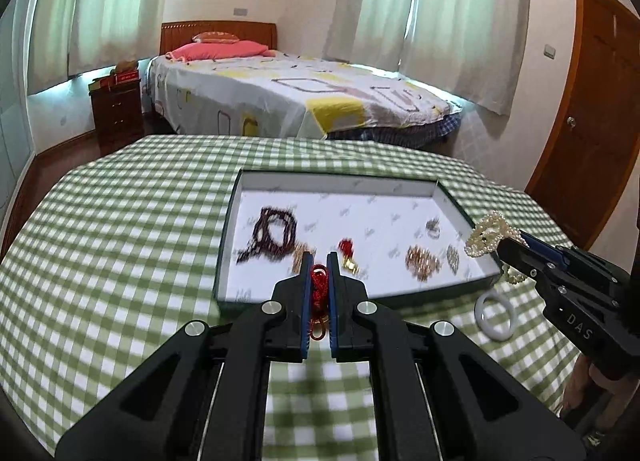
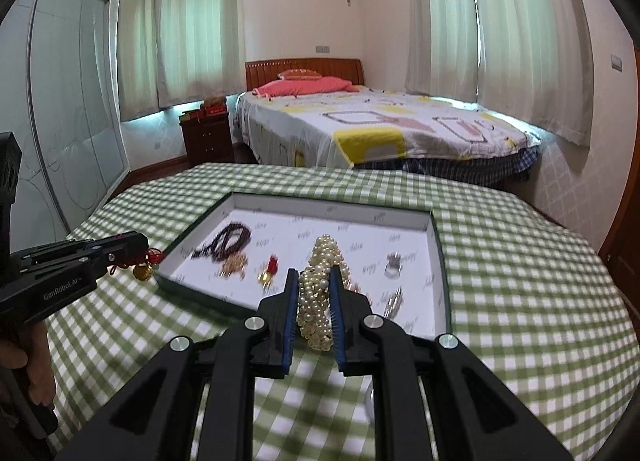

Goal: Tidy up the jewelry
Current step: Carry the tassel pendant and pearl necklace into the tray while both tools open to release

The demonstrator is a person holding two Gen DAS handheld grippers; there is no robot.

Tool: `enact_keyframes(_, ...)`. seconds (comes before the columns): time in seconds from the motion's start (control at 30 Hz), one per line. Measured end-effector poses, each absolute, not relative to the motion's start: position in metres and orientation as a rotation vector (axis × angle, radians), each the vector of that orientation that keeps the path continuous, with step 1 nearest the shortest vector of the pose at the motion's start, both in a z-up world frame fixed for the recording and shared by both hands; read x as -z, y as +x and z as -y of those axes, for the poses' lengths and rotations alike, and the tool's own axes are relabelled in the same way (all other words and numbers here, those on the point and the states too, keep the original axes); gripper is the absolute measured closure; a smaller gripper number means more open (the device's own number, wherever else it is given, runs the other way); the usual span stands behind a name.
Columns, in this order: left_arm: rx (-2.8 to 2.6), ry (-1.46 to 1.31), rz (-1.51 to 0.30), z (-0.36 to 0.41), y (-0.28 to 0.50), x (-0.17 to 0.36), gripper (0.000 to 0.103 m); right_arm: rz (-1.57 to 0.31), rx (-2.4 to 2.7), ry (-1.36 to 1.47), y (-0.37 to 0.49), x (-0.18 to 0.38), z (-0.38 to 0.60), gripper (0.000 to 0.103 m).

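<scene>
**Jewelry Held in Both Claws Above the Desk**

Jewelry lay scattered in a shallow white-lined tray (image 1: 452,197) on the desk (image 1: 120,221), which wore a green checked cloth. Inside the tray sat a dark bead strand (image 1: 272,233), a gold-toned piece (image 1: 422,261), a small red and gold charm (image 1: 347,251) and a silver ring (image 1: 433,228); blur hid their finer detail.

The left claw (image 1: 320,261) was closed narrowly on a red cord ornament (image 1: 319,281), hovering at the tray's near edge. From the right wrist view, a gold bell (image 2: 143,271) hung from that ornament, just beside the tray's left corner.

The right claw (image 2: 314,277) gripped a pearl strand (image 2: 320,293), bunched between its fingers, at the tray's near right side. A white bangle (image 1: 494,315) rested on the cloth just outside the tray, below that claw.
</scene>
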State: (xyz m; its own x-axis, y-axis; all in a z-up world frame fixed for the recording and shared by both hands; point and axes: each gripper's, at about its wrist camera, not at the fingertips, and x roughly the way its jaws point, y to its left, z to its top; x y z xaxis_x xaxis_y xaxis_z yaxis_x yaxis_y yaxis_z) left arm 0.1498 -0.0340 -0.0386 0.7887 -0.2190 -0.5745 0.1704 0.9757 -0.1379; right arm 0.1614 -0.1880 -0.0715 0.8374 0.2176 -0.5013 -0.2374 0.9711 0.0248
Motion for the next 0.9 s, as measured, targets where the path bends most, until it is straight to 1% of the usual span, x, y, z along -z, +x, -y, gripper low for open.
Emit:
enact_keyframes(0.23,0.228,-0.061,-0.619,0.051,0.191,0.034,0.096,-0.502,-0.227,-0.039,0.198,0.063,0.193,0.087)
enact_keyframes(0.5,0.232,-0.047,-0.638,0.069,0.245,0.042,0.096,-0.536,-0.218,-0.034,0.242,0.077,0.199,0.087)
enact_keyframes(0.67,0.227,-0.042,-0.673,0.079,0.277,0.058,0.096,-0.567,-0.216,-0.034,0.267,0.09,0.2,0.087)
enact_keyframes(0.9,0.197,-0.033,-0.738,0.082,0.304,0.086,0.096,-0.642,-0.21,-0.023,0.292,0.112,0.206,0.087)
